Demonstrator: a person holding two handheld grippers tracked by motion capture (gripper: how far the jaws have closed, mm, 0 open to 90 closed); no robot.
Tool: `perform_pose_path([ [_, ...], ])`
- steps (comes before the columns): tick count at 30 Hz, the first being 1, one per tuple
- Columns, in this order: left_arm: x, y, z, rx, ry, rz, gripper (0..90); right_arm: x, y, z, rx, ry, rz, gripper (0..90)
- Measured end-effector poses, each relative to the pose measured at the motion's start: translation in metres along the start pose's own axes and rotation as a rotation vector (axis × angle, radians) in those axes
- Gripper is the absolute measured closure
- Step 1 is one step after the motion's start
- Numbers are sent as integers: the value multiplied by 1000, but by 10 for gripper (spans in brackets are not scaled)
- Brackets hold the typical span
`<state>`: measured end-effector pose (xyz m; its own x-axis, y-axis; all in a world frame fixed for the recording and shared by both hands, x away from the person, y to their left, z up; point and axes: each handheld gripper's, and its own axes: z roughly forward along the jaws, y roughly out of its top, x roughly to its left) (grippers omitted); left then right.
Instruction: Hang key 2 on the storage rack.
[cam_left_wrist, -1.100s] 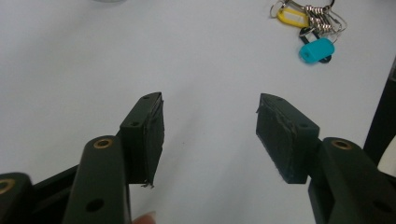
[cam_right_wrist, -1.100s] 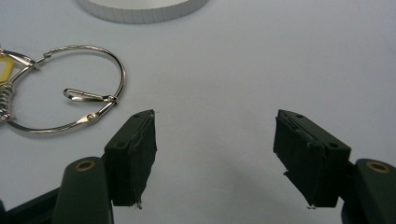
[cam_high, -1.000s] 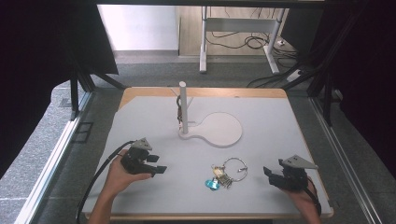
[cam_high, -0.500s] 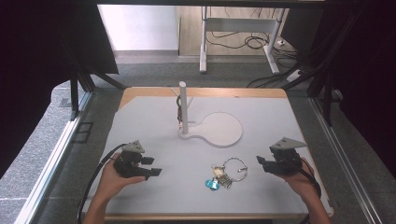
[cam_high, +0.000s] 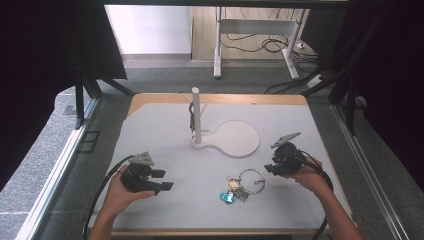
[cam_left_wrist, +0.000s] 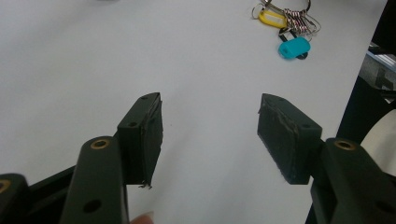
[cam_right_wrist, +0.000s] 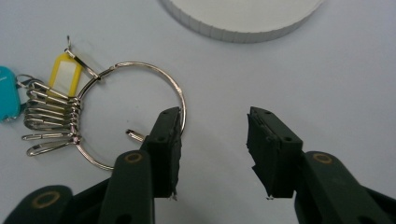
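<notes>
Steel key ring (cam_right_wrist: 135, 114) partly behind right gripper (cam_right_wrist: 213, 144).

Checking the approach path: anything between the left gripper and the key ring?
Nothing: in the high view, bare white table separates the left gripper from the key ring; the left gripper view agrees.

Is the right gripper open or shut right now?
Open. The right gripper shows a clear gap between its jaws, with bare table between them; one jaw overlaps the key ring's edge.
</notes>
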<state>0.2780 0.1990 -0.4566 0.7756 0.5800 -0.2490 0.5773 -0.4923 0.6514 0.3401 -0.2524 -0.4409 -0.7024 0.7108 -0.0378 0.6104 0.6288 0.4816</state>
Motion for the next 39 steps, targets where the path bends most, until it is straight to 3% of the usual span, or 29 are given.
perform_pose_path([
  [8,-2,1,2,7,-3,1,410,9,19,15,120,37,-57,668],
  [17,-2,1,5,12,-5,0,411,14,30,32,217,49,-62,739],
  [25,-3,1,7,24,-8,7,411,15,33,42,274,57,-51,760],
  [33,-3,0,8,25,-8,4,410,16,31,49,295,62,-32,762],
  [39,-2,-1,10,24,-9,-5,410,18,30,54,318,62,-45,775],
])
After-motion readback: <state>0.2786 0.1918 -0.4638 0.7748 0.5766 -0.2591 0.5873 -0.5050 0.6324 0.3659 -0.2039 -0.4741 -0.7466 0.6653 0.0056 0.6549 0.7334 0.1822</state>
